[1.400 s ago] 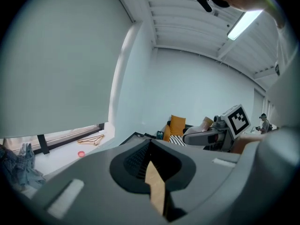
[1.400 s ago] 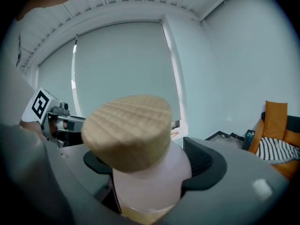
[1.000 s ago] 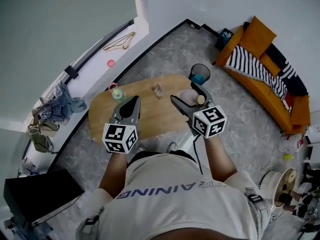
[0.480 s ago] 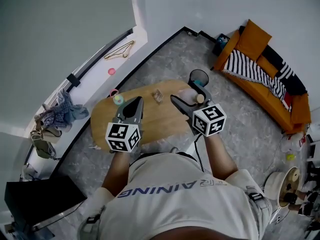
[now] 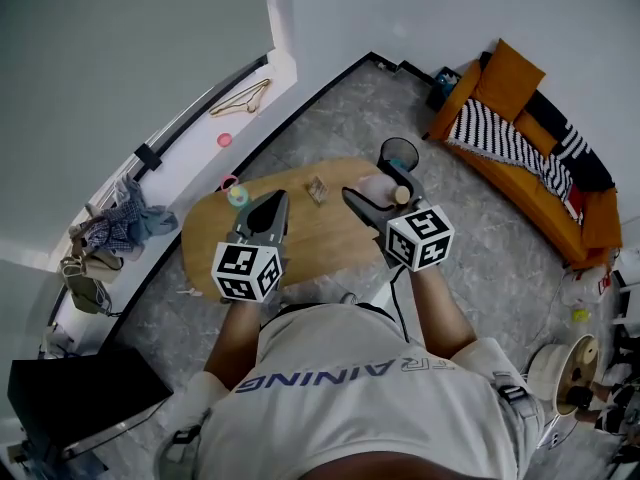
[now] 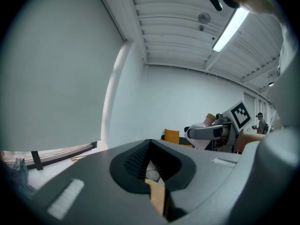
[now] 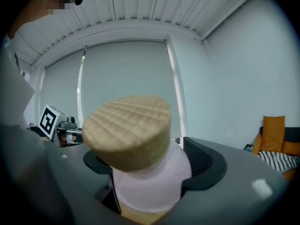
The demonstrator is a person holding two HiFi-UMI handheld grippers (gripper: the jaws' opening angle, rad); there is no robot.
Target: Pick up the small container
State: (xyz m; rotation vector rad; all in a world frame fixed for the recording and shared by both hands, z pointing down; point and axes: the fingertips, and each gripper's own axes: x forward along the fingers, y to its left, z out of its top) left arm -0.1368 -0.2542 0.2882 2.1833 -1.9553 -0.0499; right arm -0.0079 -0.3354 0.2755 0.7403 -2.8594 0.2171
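Observation:
The small container (image 7: 151, 184) is a pale pink jar with a round wooden lid (image 7: 129, 124). My right gripper (image 7: 146, 175) is shut on its body, and it fills the right gripper view. In the head view the container (image 5: 376, 189) sits between that gripper's jaws (image 5: 384, 192) above the right end of the oval wooden table (image 5: 310, 240). My left gripper (image 5: 271, 208) hovers over the table's left half, its jaws meeting at the tips with nothing held. From the left gripper view (image 6: 149, 150) I see the right gripper (image 6: 212, 131) with the jar off to the right.
On the table lie a small clear object (image 5: 317, 190) and a green-and-pink cup (image 5: 237, 197) near the left edge. A dark bin (image 5: 398, 153) stands just beyond the table. An orange sofa (image 5: 520, 138) is at the right, and clothes (image 5: 125, 223) lie by the window wall.
The head view has shifted slightly. Both grippers stay where they were, and the right one keeps its hold on the jar.

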